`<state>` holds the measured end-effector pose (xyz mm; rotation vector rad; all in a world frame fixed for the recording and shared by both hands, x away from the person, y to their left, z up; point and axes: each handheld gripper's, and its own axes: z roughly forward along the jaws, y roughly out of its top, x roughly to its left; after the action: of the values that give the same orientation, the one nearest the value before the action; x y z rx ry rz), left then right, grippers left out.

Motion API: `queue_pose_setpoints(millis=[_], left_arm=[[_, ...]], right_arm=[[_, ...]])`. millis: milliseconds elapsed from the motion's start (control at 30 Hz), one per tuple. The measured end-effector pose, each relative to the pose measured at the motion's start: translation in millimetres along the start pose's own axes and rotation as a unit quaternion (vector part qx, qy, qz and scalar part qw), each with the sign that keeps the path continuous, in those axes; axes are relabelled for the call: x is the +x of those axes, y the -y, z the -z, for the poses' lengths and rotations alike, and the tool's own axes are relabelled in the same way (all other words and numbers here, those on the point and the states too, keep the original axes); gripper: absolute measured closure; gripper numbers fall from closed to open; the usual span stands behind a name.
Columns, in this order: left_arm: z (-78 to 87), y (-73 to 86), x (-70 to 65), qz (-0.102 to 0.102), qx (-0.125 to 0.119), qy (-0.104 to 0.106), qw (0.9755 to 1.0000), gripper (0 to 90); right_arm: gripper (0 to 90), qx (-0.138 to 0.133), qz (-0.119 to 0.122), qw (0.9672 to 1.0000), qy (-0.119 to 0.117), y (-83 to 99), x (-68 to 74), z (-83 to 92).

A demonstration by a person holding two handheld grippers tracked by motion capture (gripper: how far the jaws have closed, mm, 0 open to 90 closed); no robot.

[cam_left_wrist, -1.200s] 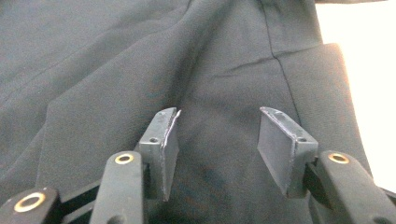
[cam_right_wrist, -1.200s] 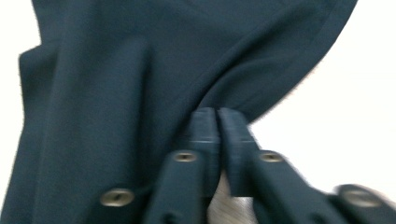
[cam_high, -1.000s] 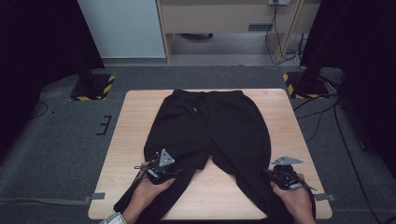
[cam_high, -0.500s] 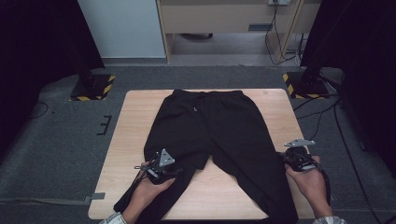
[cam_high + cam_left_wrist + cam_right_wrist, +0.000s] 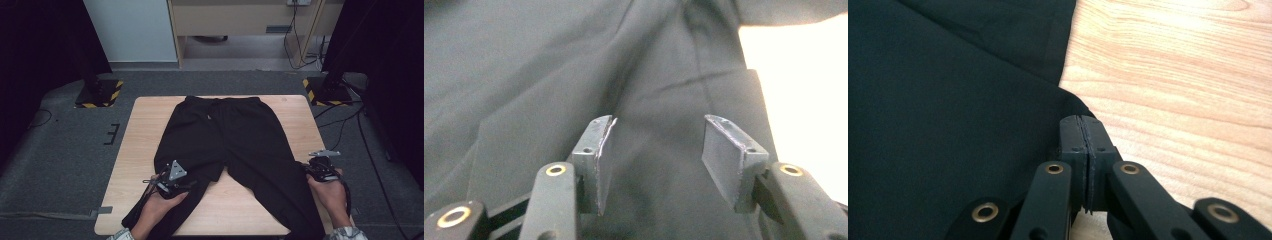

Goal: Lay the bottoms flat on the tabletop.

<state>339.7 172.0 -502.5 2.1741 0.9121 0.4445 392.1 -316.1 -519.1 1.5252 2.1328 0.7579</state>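
Left claw (image 5: 654, 150) gapes with jaws wide apart, while right claw (image 5: 1086, 137) has jaws pressed together.

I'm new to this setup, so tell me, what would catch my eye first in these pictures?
Black trousers lie spread flat across the wooden table, waistband at the far edge, legs toward the person. The left claw hangs open over the left leg's cloth, while the right claw, jaws pressed together, sits at the right leg's outer edge beside bare wood.

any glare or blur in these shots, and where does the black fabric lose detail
High view: even light, the trousers read as flat black. Left gripper view: bare table blown out to white, fabric folds visible but soft. Right gripper view: wood grain bright but readable, cloth nearly featureless.
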Motion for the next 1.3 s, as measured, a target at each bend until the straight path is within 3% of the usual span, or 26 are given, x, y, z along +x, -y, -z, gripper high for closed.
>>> queue_pose_setpoints(millis=[100, 200, 233, 267, 300, 333, 433, 467, 600, 667, 767, 800, 967, 1033, 1067, 1200, 1300], left_arm=[[1.6, -5.0, -3.7, 0.013, -0.012, 0.01, 0.9998, 41.2], [3.6, -23.3, -19.5, -0.007, -0.034, 0.018, 0.9992, 38.8], [3.6, -23.3, -19.5, -0.007, -0.034, 0.018, 0.9992, 38.6], [2.2, -28.9, -24.2, -0.014, -0.037, 0.021, 0.999, 38.2], [-0.7, -34.6, -28.9, -0.019, -0.038, 0.023, 0.9988, 38.2], [-10.2, -46.0, -38.2, -0.029, -0.038, 0.028, 0.9985, 37.8], [-23.6, -56.2, -45.5, -0.035, -0.036, 0.027, 0.9984, 37.8], [-38.2, -65.2, -49.5, -0.026, -0.034, 0.026, 0.9988, 38.1], [-57.3, -77.0, -53.0, -0.023, -0.028, 0.019, 0.9992, 37.2], [-76.0, -83.2, -51.1, -0.01, -0.016, 0.009, 0.9998, 35.1], [-85.7, -83.8, -50.1, 0.003, -0.009, 0.005, 0.9999, 34.2], [-92.1, -84.3, -52.7, 0.017, -0.005, 0.019, 0.9997, 35.8], [-100.5, -84.7, -61.0, -0.005, 0.009, -0.01, 0.9999, 38.0], [-102.6, -83.9, -60.7, -0.002, 0.008, -0.016, 0.9998, 37.8], [-104.5, -82.4, -58.4, 0.01, 0.01, -0.017, 0.9998, 37.5], [-111.3, -78.1, -55.7, 0.021, 0.018, -0.016, 0.9995, 37.4], [-114.6, -76.4, -55.8, 0.017, 0.02, -0.017, 0.9995, 41.0]], right_arm=[[85.9, -0.015, -0.007, 0.9999, -0.005, 4.5, 0.1, 1.4], [59.8, -0.042, -0.018, 0.9987, -0.021, 10.7, 2.2, 8.3], [59.8, -0.042, -0.018, 0.9987, -0.021, 10.7, 2.2, 8.3], [50.3, -0.054, -0.019, 0.998, -0.029, 14.7, 3.9, 14.9], [50.3, -0.054, -0.019, 0.998, -0.029, 14.7, 3.9, 14.9], [43.9, -0.068, -0.018, 0.997, -0.034, 19.4, 5.7, 20.7], [41.9, -0.076, -0.02, 0.9965, -0.028, 23.6, 9.0, 26.3], [41.9, -0.084, -0.016, 0.996, -0.024, 25.6, 9.9, 30.7], [42.8, -0.083, -0.018, 0.9959, -0.03, 25.7, 12.0, 33.6], [44.9, -0.081, -0.022, 0.9959, -0.033, 27.5, 10.8, 32.0], [45.6, -0.074, -0.022, 0.9964, -0.034, 29.4, 10.0, 29.3], [47.4, -0.068, -0.024, 0.9967, -0.037, 31.4, 8.7, 27.4], [52.8, -0.073, -0.032, 0.9962, -0.034, 31.5, 4.5, 25.7], [55.7, -0.071, -0.024, 0.9966, -0.034, 28.8, 1.0, 24.3], [60.2, -0.07, -0.027, 0.9965, -0.038, 27.2, -3.6, 25.0], [53.7, -0.053, -0.04, 0.9964, -0.053, 27.9, -8.8, 20.3], [50.4, -0.052, -0.042, 0.9964, -0.052, 28.0, -8.3, 17.3]])
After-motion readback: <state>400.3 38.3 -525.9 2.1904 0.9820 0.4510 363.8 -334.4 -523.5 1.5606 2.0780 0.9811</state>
